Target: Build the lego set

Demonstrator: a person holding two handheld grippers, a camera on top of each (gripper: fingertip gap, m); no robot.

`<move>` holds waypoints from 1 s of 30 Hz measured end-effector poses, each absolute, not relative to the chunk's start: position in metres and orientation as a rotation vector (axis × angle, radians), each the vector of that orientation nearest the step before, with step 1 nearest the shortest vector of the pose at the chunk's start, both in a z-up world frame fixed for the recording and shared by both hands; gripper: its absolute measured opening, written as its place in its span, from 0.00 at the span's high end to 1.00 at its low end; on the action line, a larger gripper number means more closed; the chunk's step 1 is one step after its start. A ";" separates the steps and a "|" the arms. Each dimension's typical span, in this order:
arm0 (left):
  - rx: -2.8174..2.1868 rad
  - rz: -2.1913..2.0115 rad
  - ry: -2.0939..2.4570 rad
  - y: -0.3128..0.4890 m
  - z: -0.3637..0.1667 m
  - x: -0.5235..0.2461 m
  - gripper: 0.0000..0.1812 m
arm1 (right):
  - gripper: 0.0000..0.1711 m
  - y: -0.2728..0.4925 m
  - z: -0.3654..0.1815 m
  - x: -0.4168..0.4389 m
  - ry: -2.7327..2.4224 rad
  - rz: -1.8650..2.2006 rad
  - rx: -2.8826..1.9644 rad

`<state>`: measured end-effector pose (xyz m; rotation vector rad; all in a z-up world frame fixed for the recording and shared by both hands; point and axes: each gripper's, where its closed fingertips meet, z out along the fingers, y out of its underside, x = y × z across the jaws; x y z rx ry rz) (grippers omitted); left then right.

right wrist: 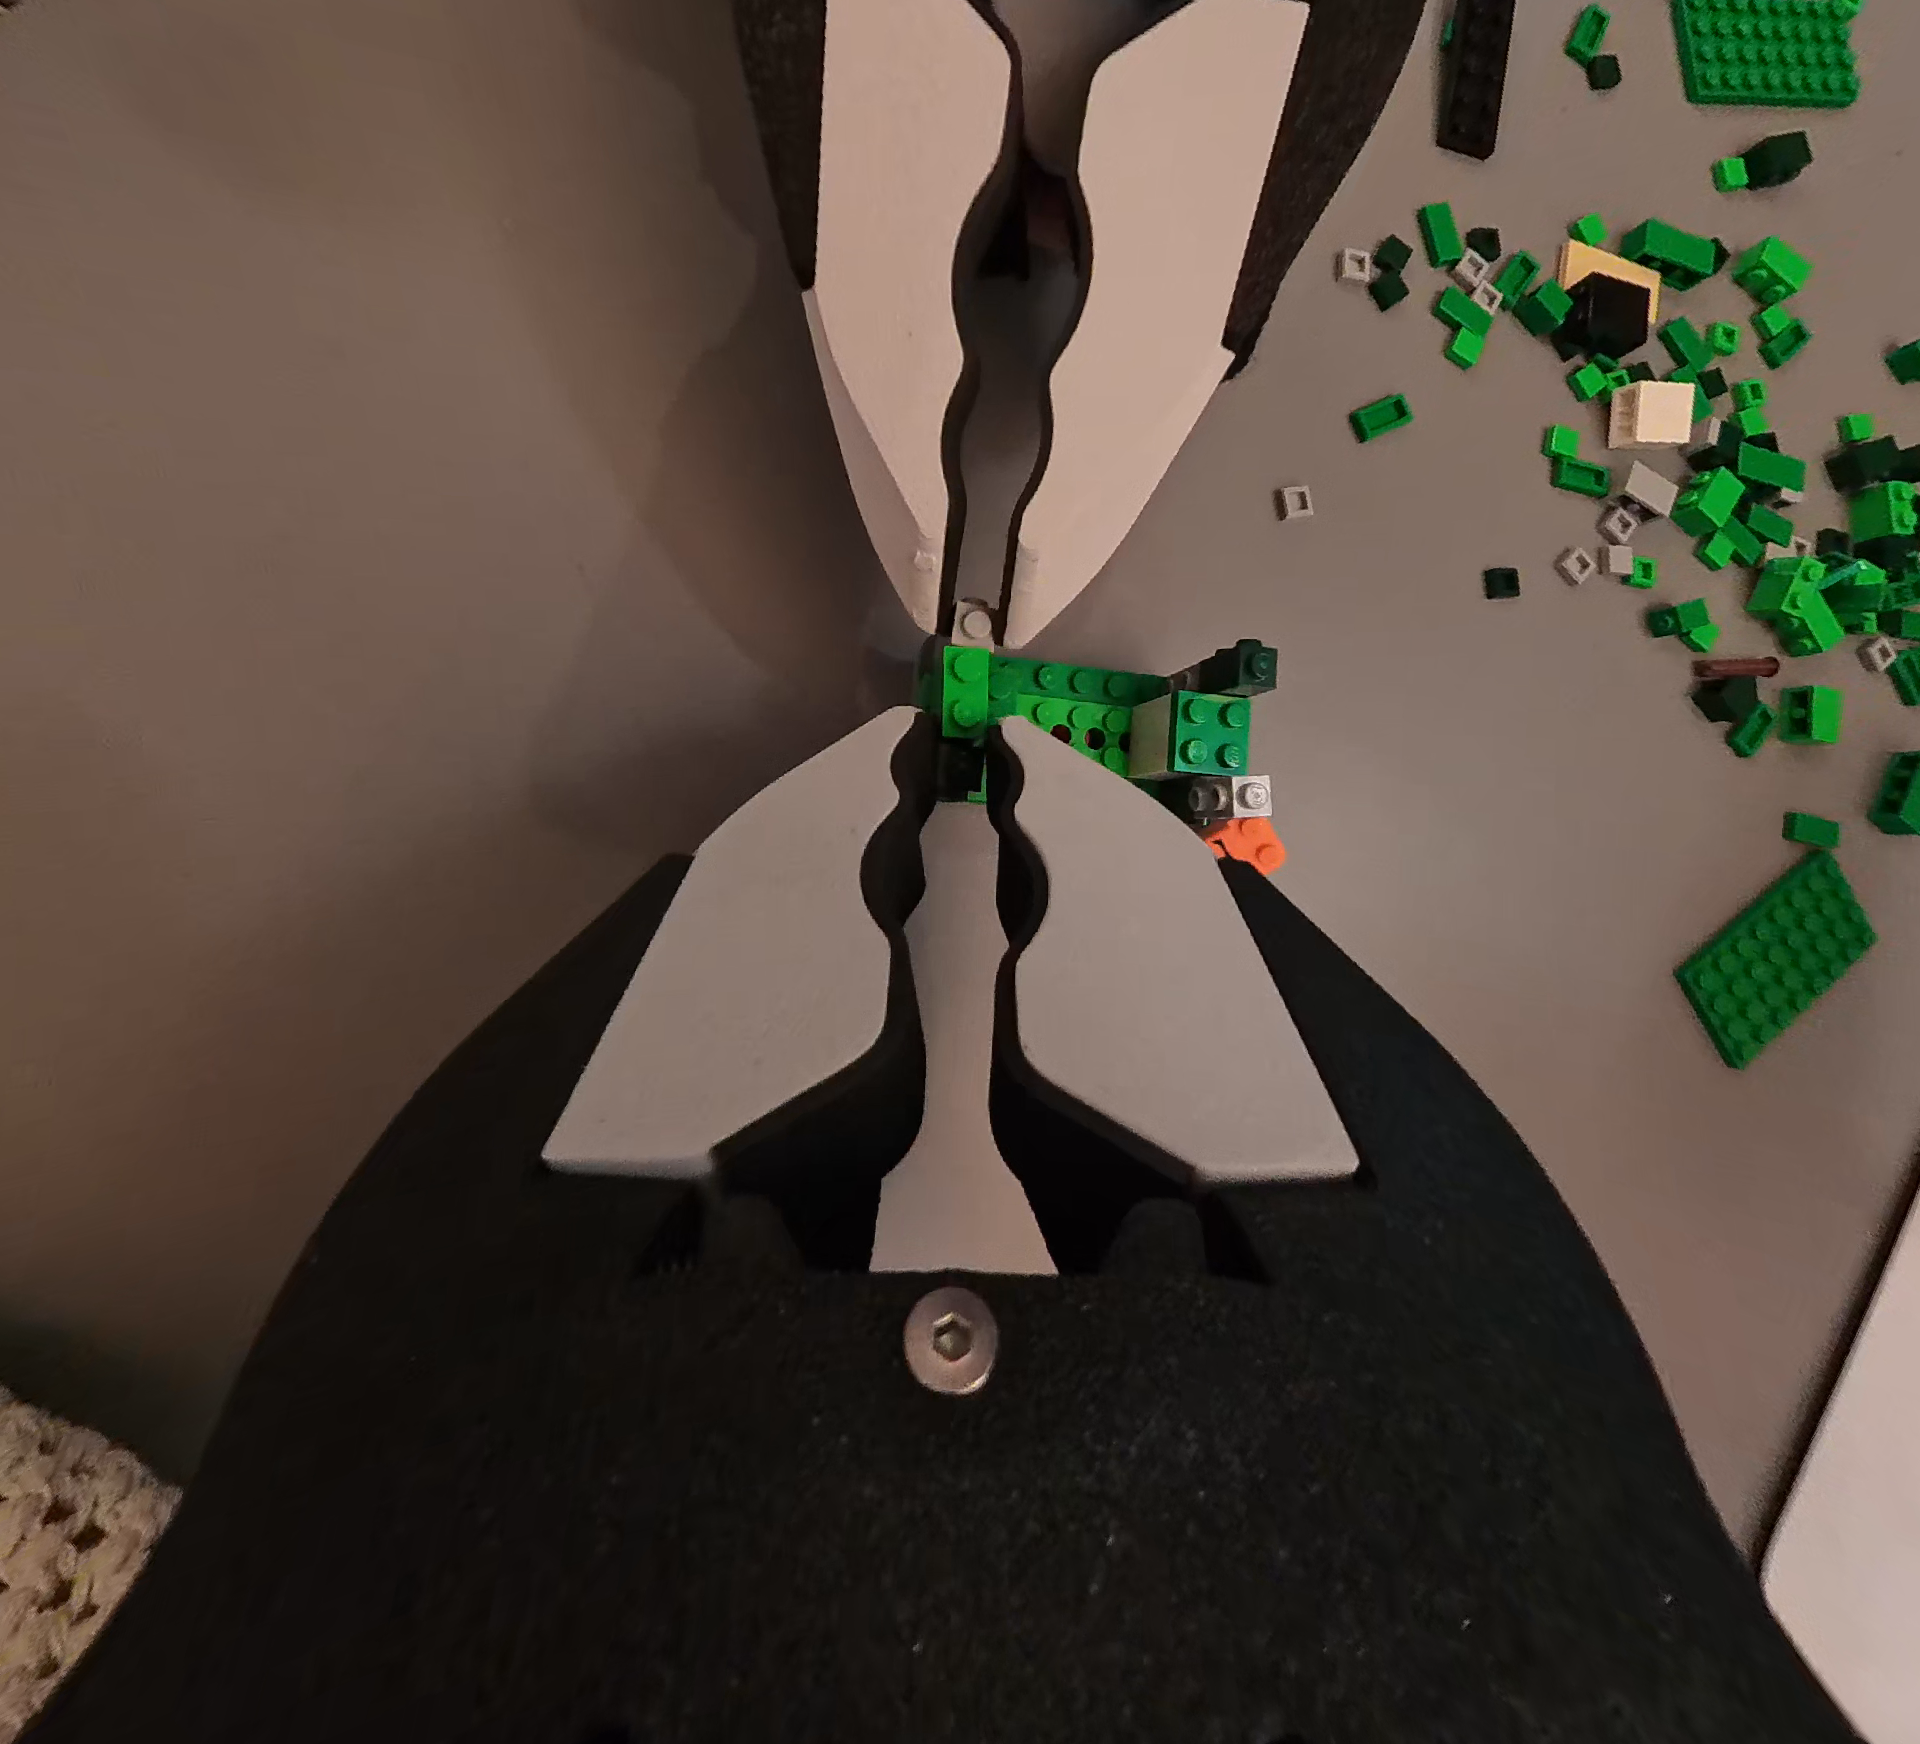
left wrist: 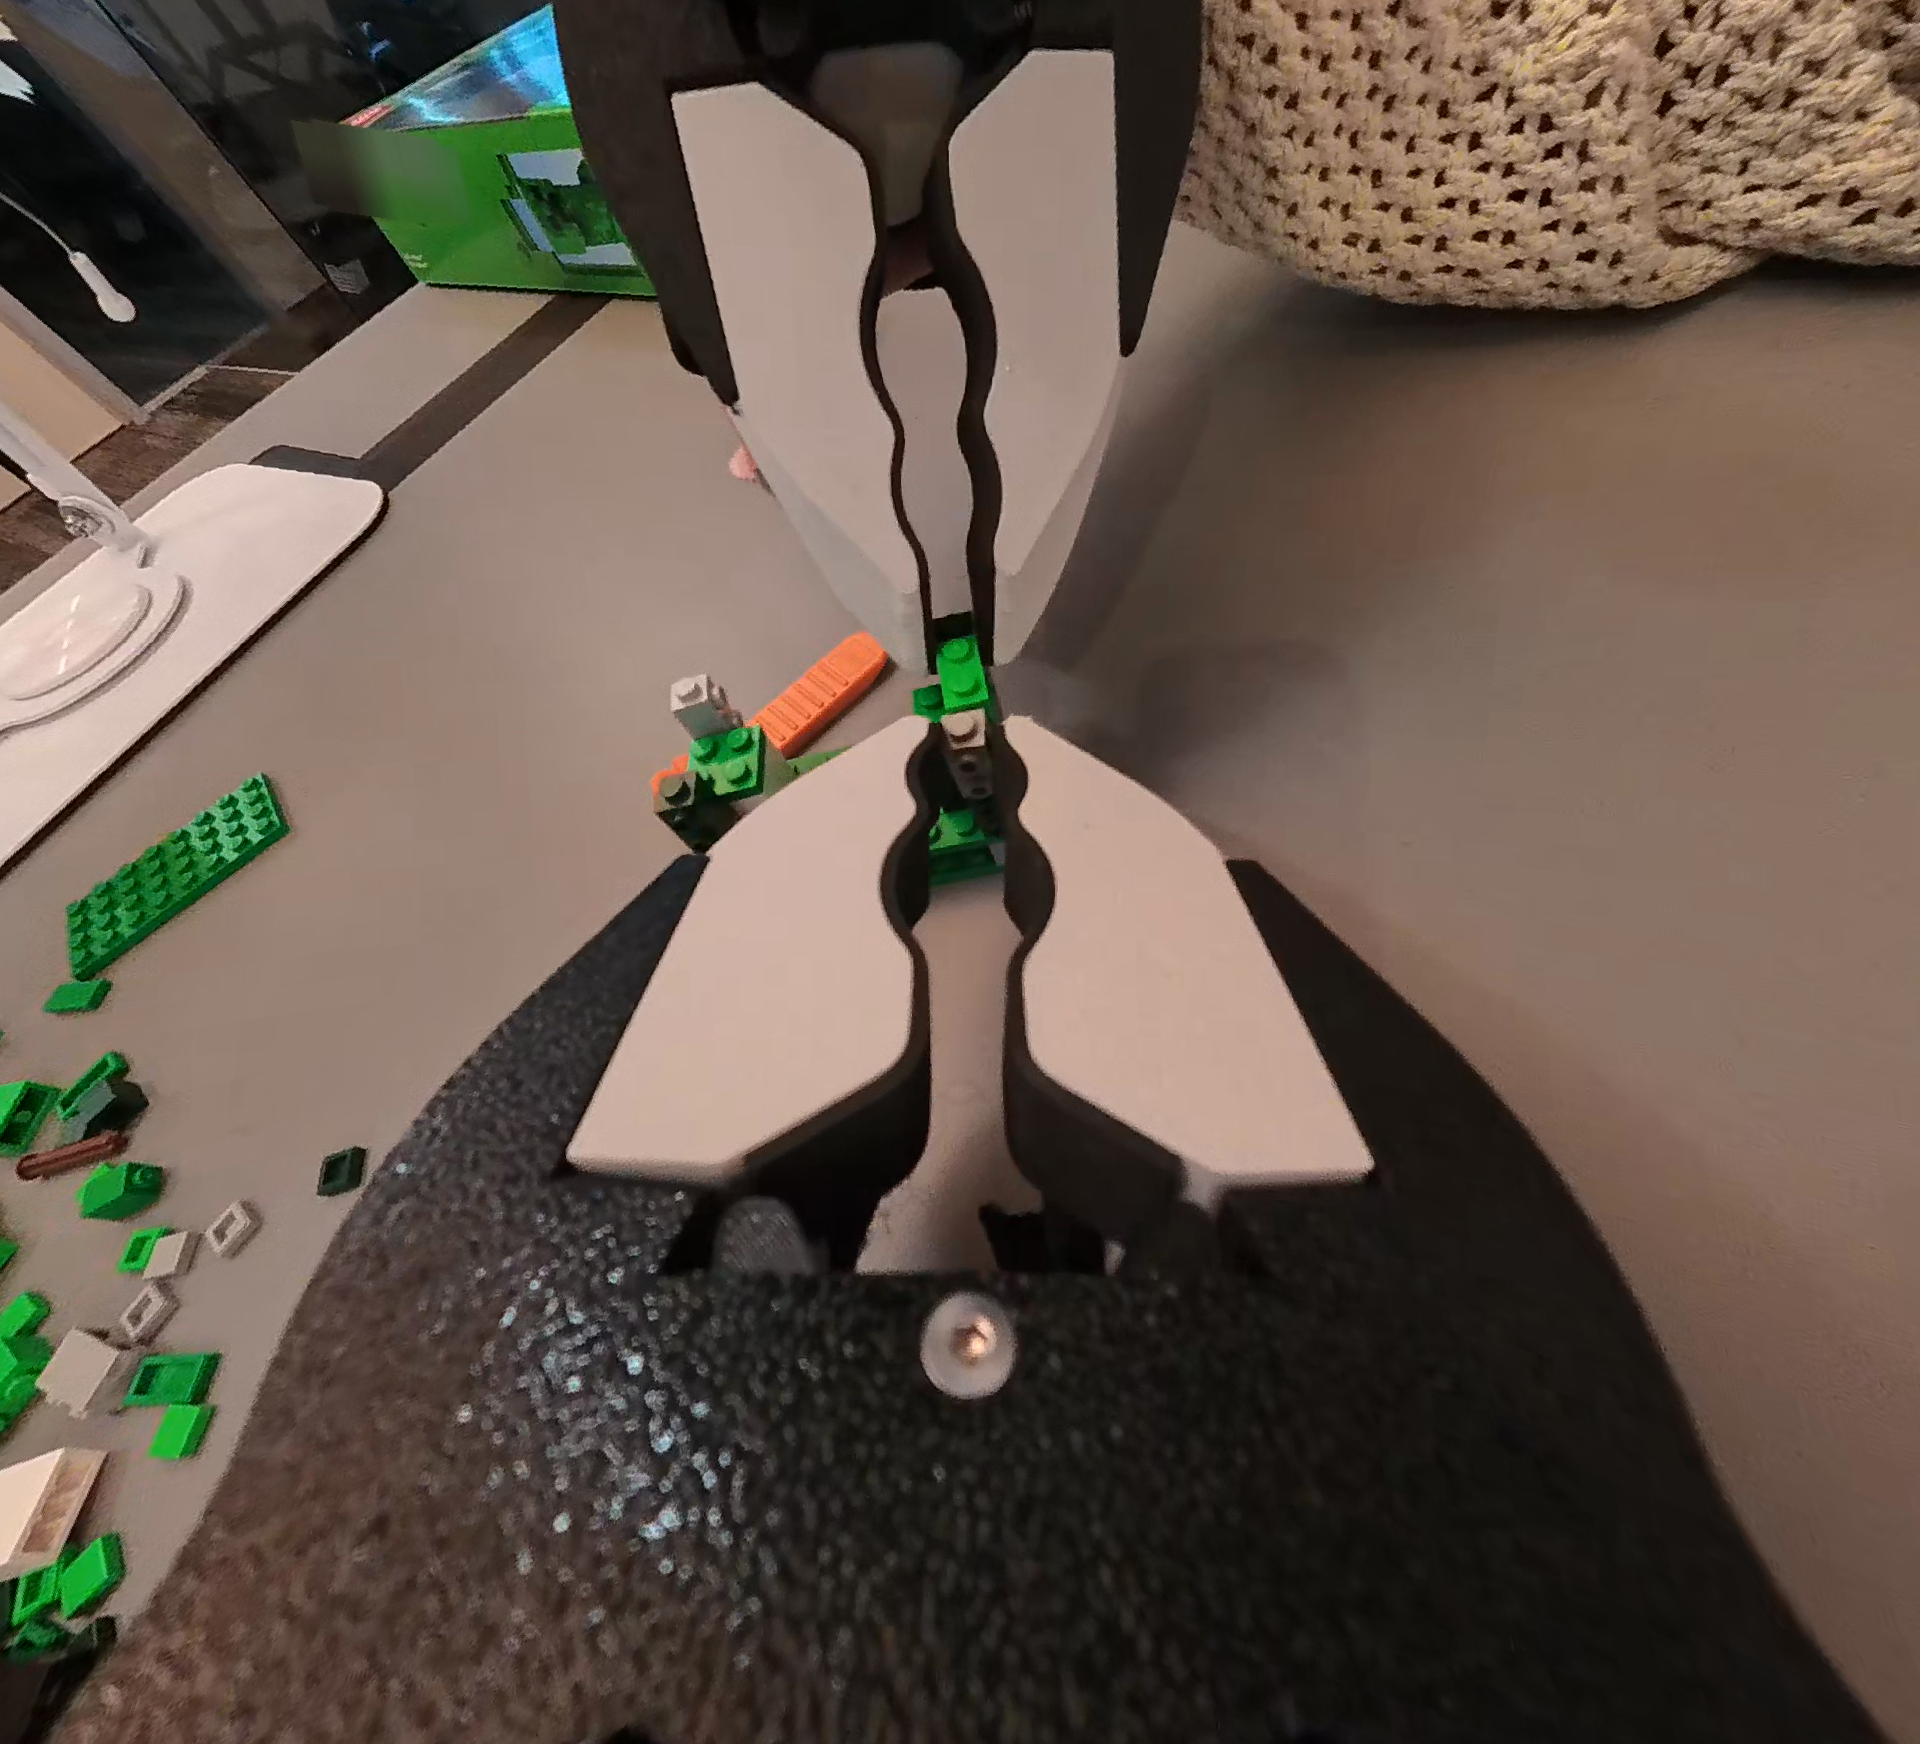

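Observation:
A small Lego assembly (right wrist: 1081,697) of green, grey and dark green bricks is held between both grippers above the grey table (right wrist: 416,447). My right gripper (right wrist: 956,738) is shut on its green end brick (right wrist: 966,686). My left gripper (right wrist: 971,614) comes in from the opposite side, shut on a small grey brick (right wrist: 972,622) that touches that green end. In the left wrist view, my left gripper (left wrist: 966,744) holds the grey brick (left wrist: 964,730) and the right gripper (left wrist: 958,640) pinches the green brick (left wrist: 958,664). The fingers hide the joint.
An orange brick separator (left wrist: 821,697) lies behind the assembly. Loose green, grey and white bricks (right wrist: 1714,468) and green plates (right wrist: 1771,956) are spread out beside it. A green box (left wrist: 499,188), a white lamp base (left wrist: 156,572) and a knit blanket (left wrist: 1558,63) border the table. My two grippers' fingertips are within a few centimetres of each other.

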<state>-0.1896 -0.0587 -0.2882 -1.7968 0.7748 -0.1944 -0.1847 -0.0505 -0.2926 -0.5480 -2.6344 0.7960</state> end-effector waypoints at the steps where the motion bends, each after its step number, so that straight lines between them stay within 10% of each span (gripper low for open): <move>1: -1.797 -0.194 0.775 -0.059 -0.288 -0.190 0.95 | 0.95 -0.051 -0.293 -0.185 -2.634 0.797 -0.551; 30: -1.780 -0.157 0.781 -0.057 -0.287 -0.189 0.96 | 0.95 -0.051 -0.290 -0.185 -2.614 0.727 -0.518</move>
